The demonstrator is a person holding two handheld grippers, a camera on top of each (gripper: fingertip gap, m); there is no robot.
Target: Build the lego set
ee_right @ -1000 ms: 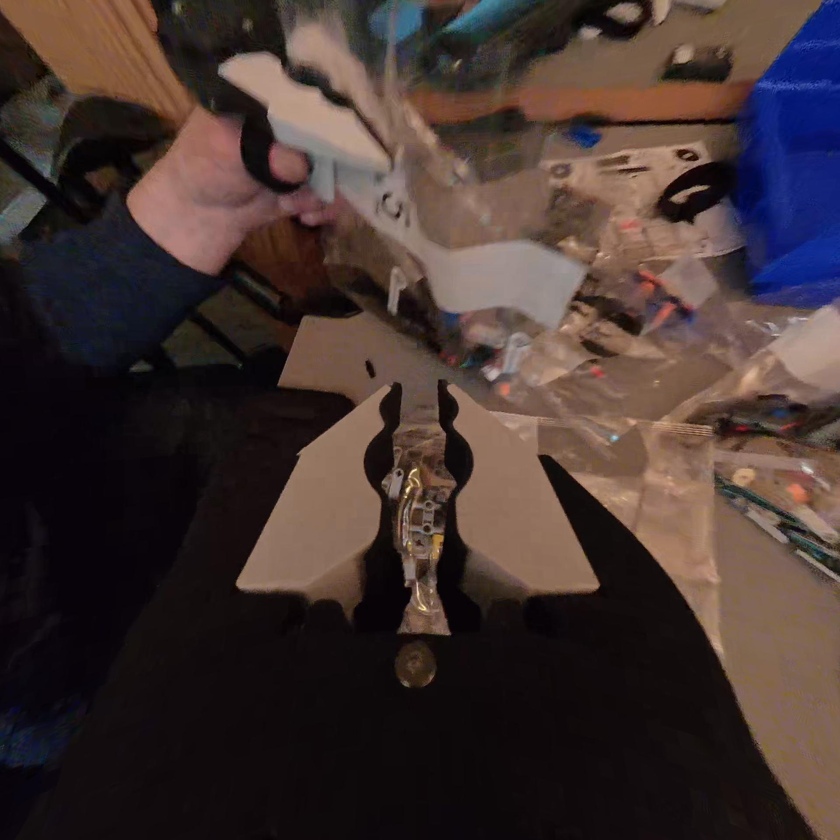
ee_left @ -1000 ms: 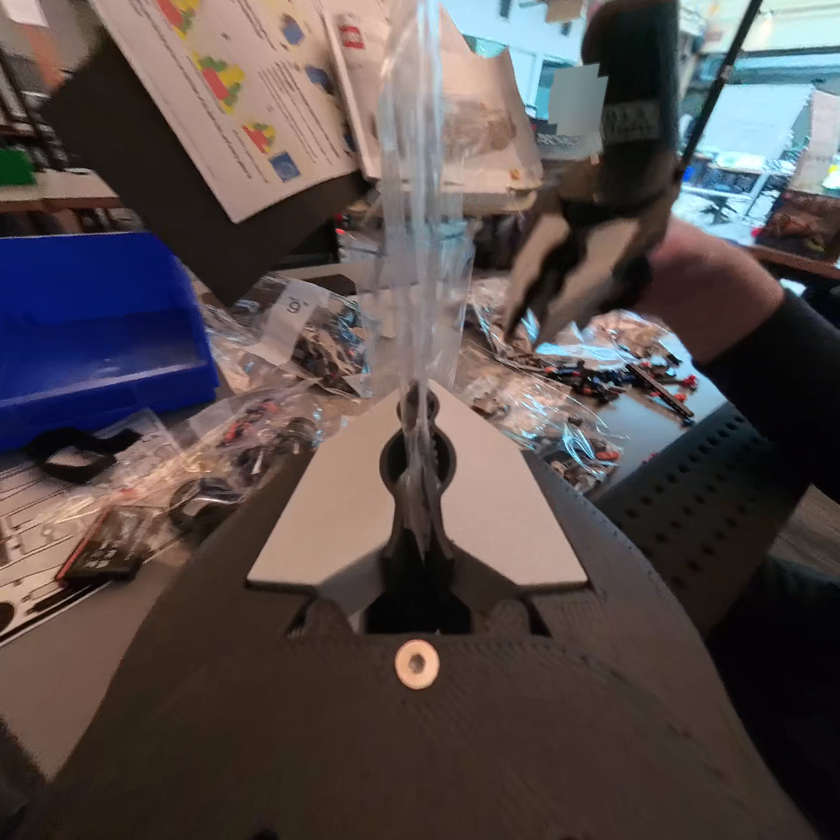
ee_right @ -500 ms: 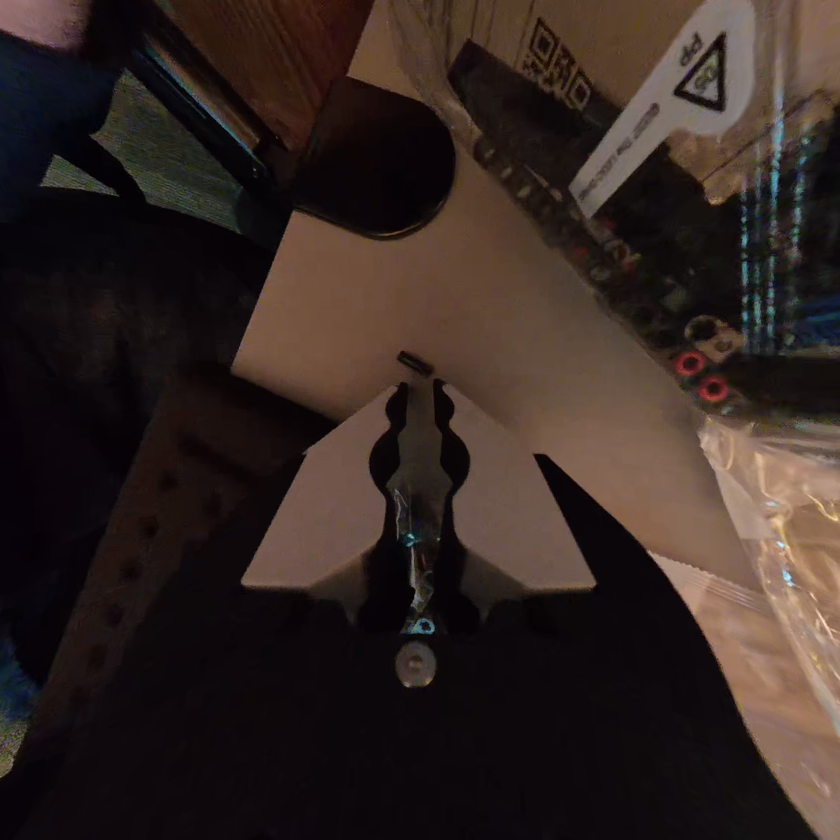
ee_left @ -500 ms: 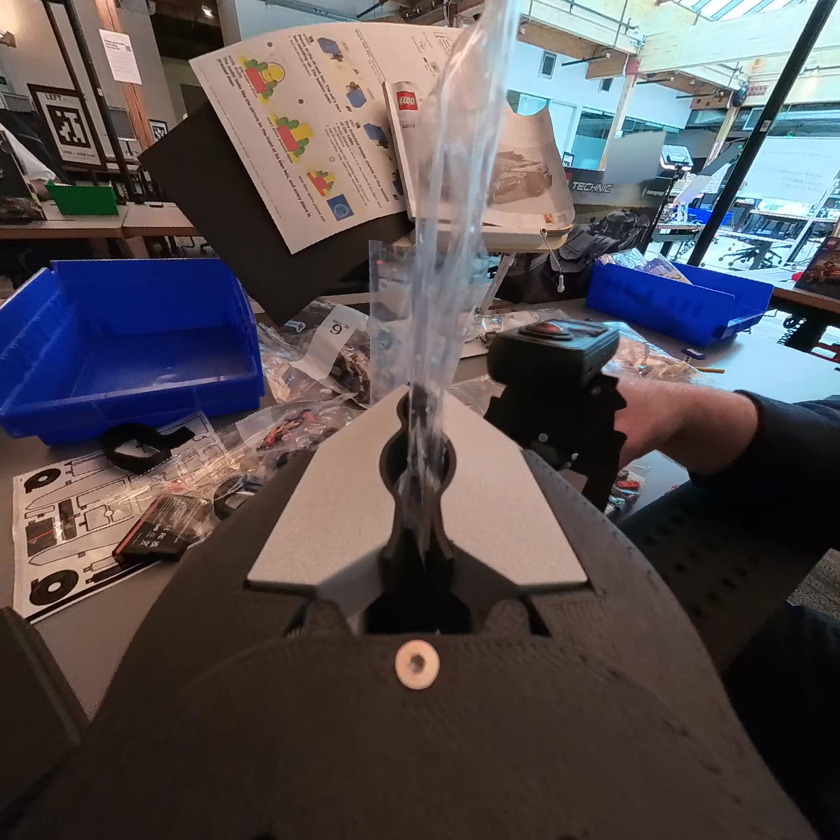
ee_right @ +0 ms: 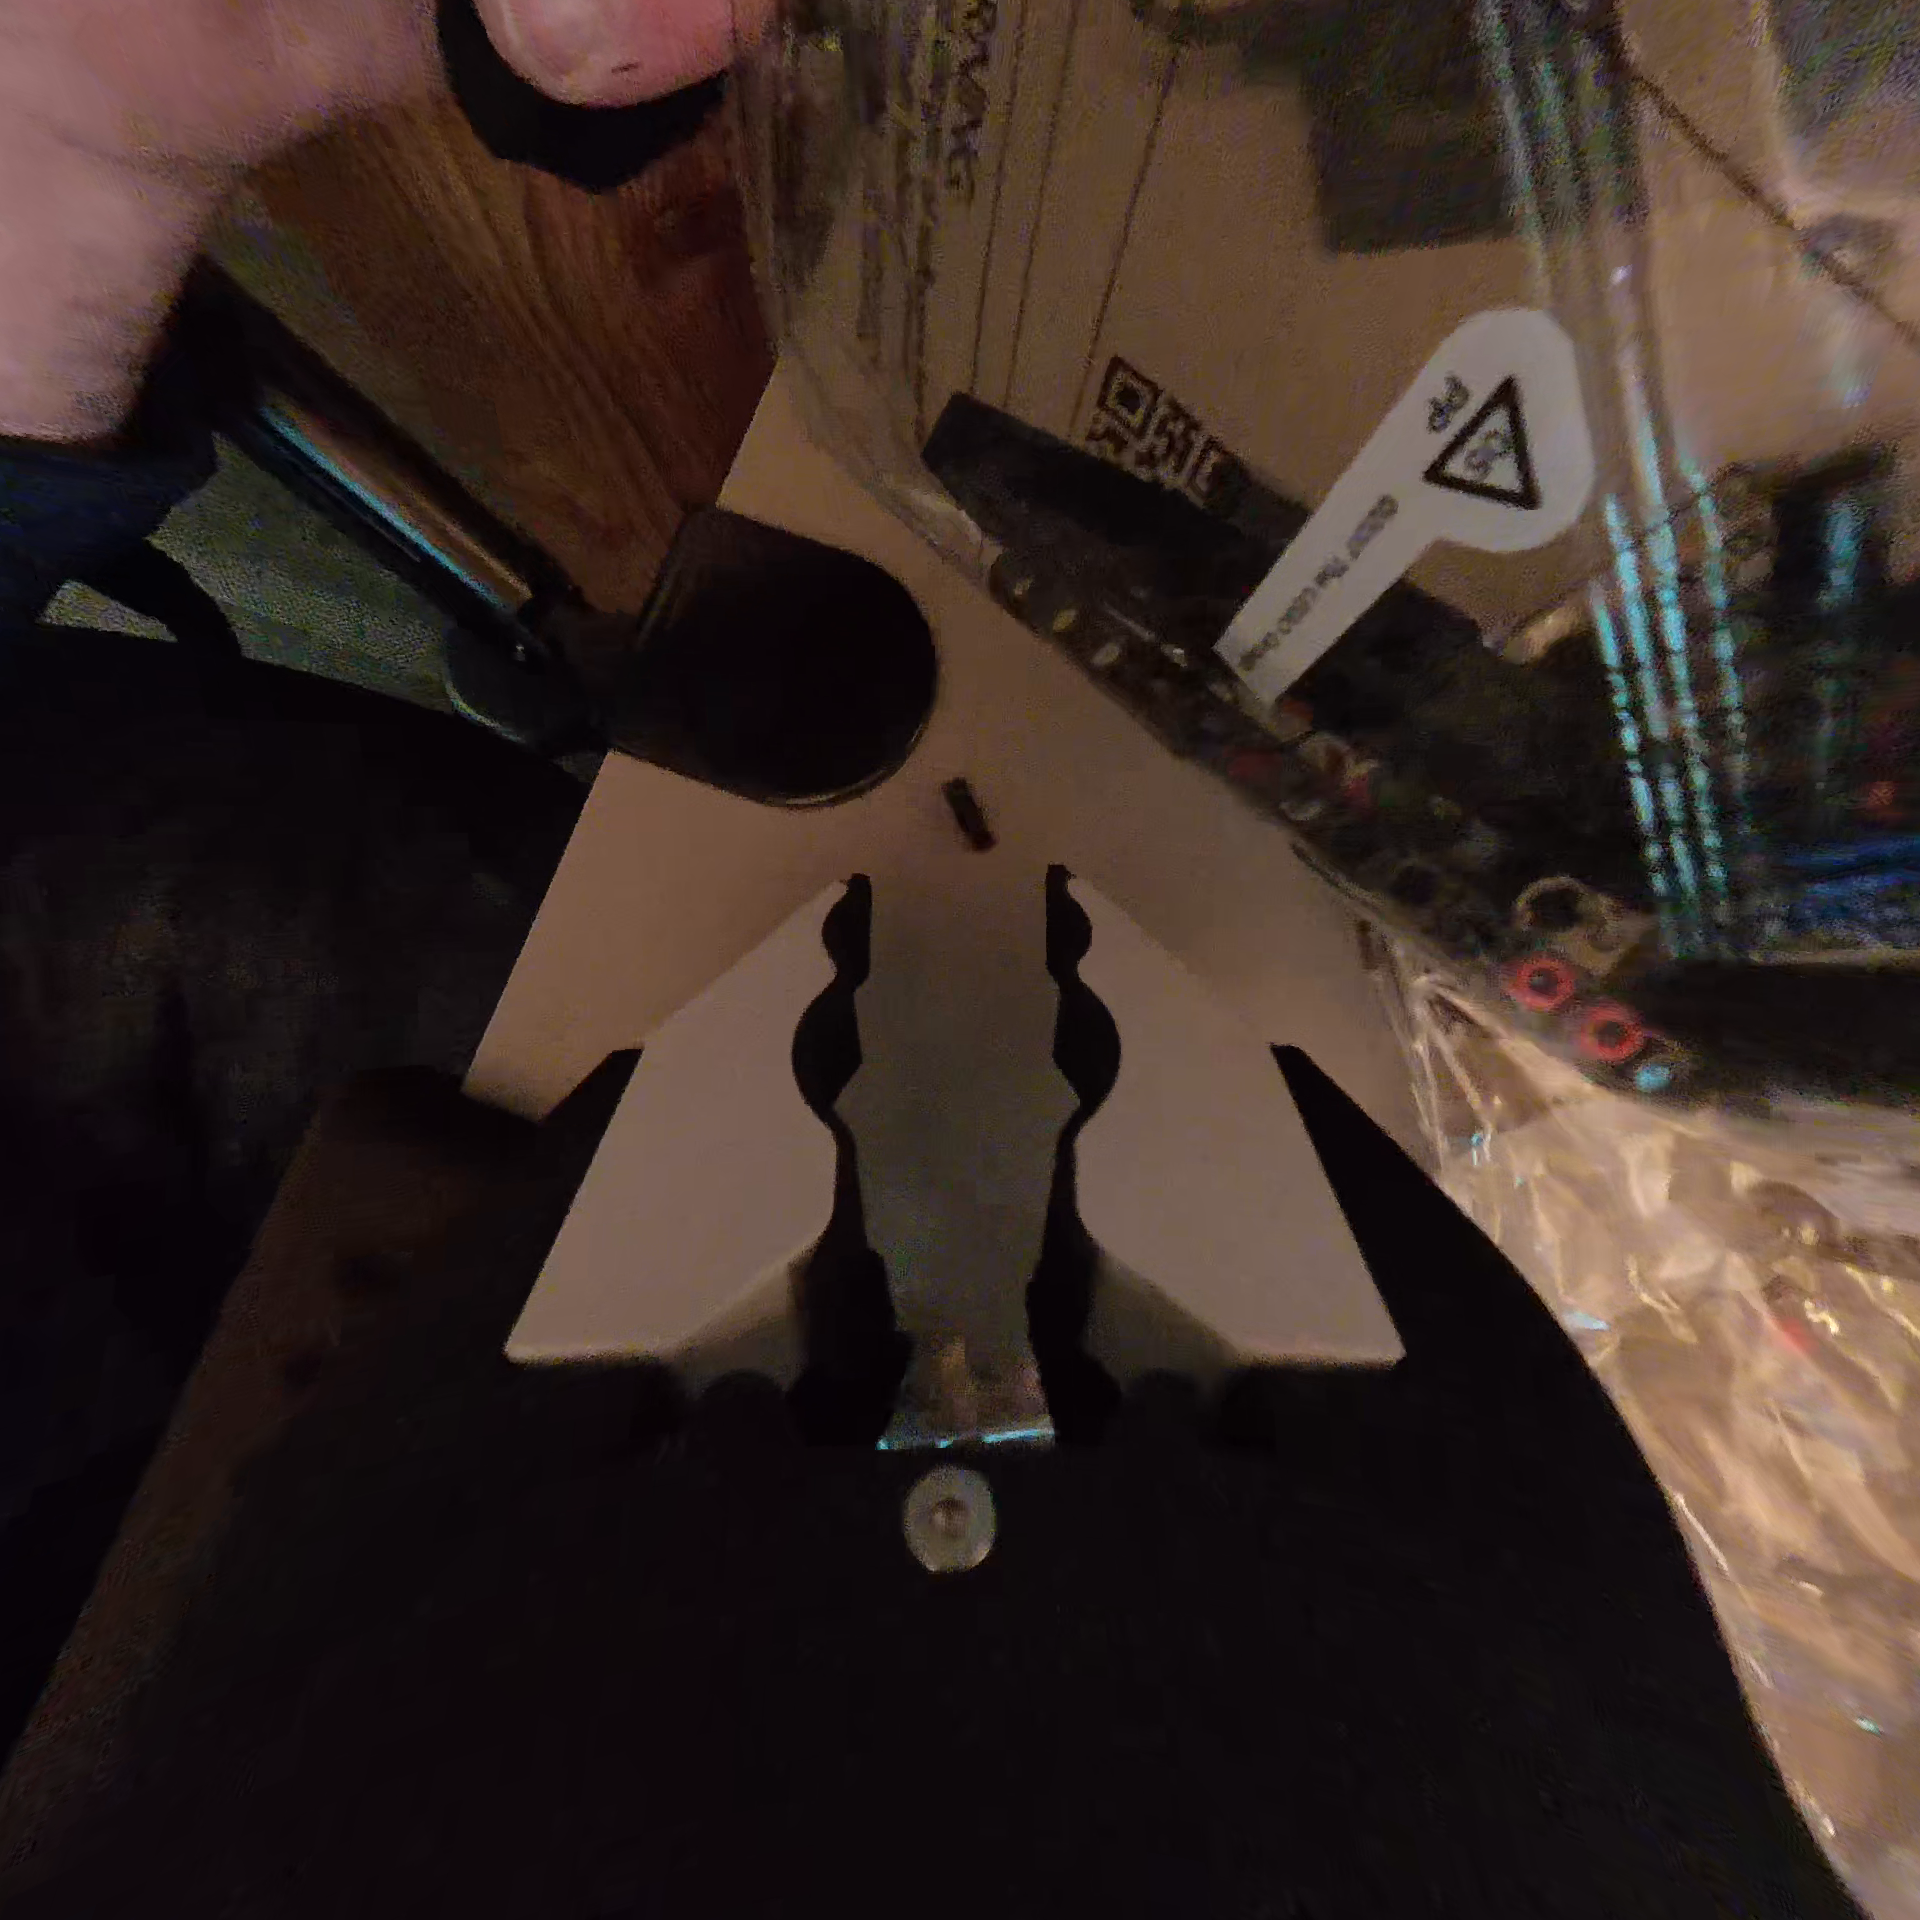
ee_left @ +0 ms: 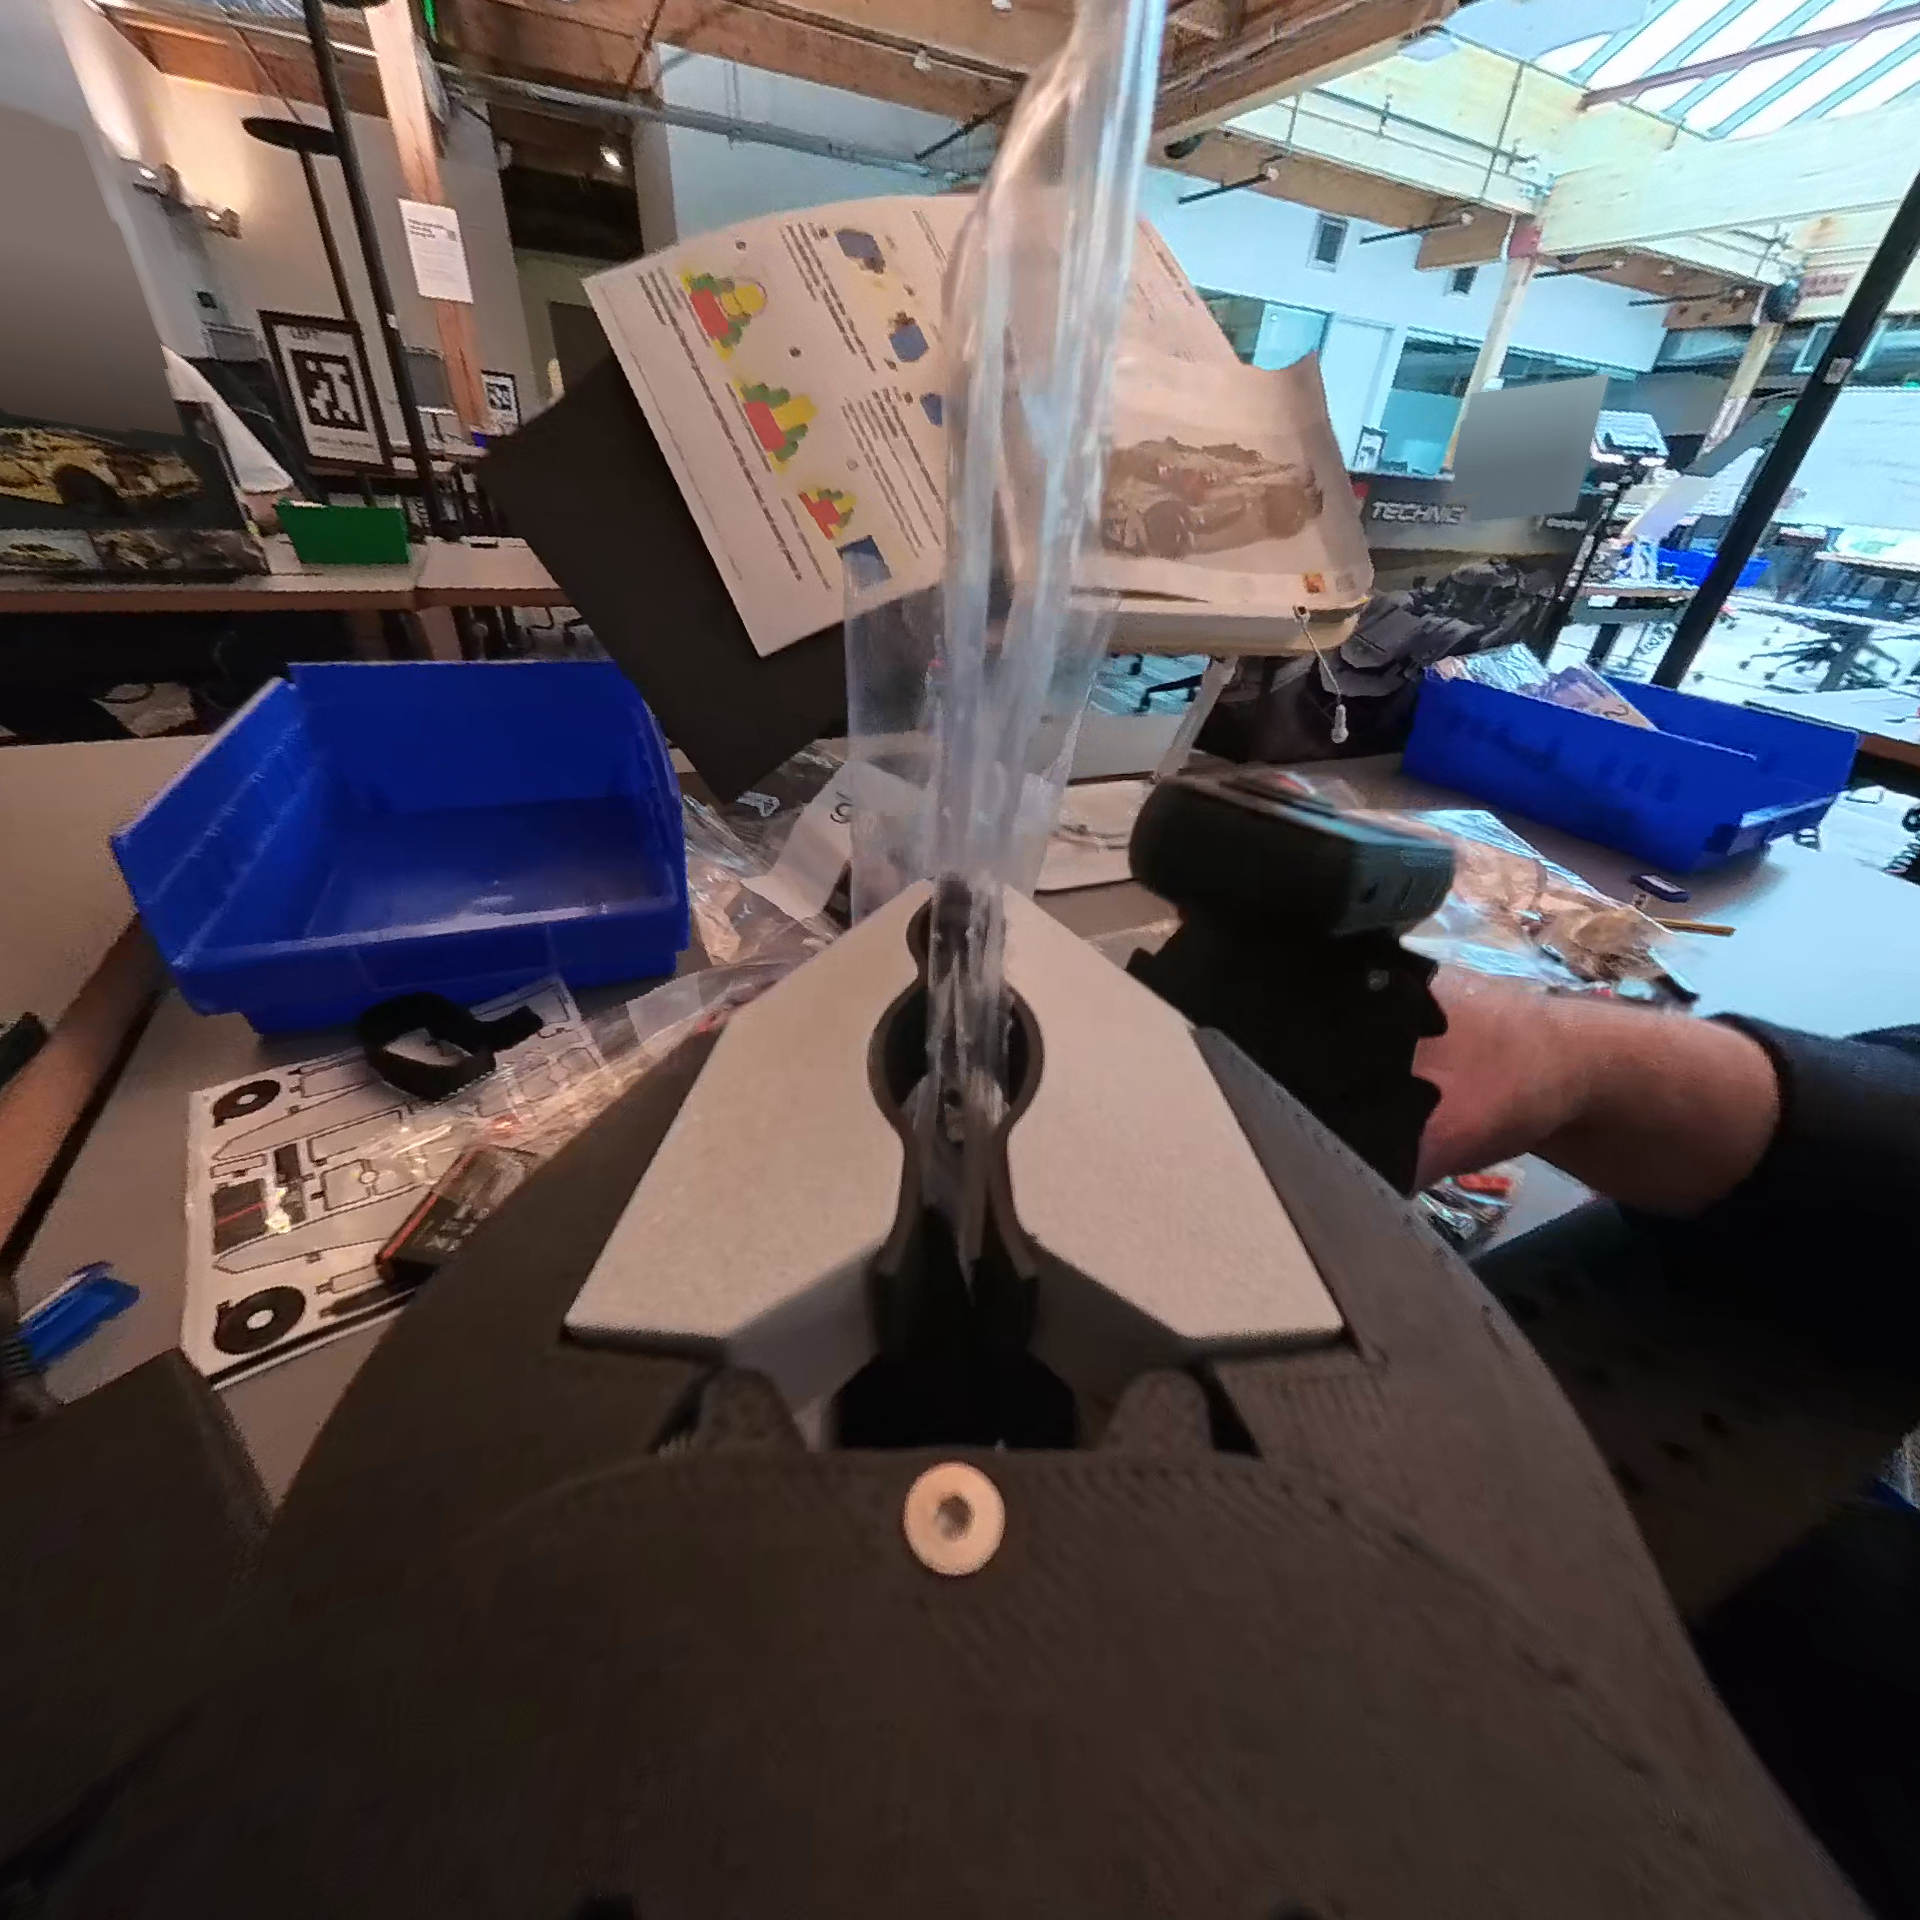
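Lego bags (ee_left: 769, 862) litter the grey table (ee_left: 1766, 966) beside blue bins (ee_left: 416, 831).

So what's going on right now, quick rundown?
Left gripper shut on clear plastic bag. Right gripper open, empty, above small dark piece. Parts bags crowd beside it.

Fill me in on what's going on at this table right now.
A person is working through a Lego build with a handheld gripper in each hand. The left gripper is shut on a clear plastic bag that stands up in front of the instruction sheets. The right gripper is open and empty, low over the table near one small dark piece. Unopened bags of parts lie beside it; a blue bin sits empty.
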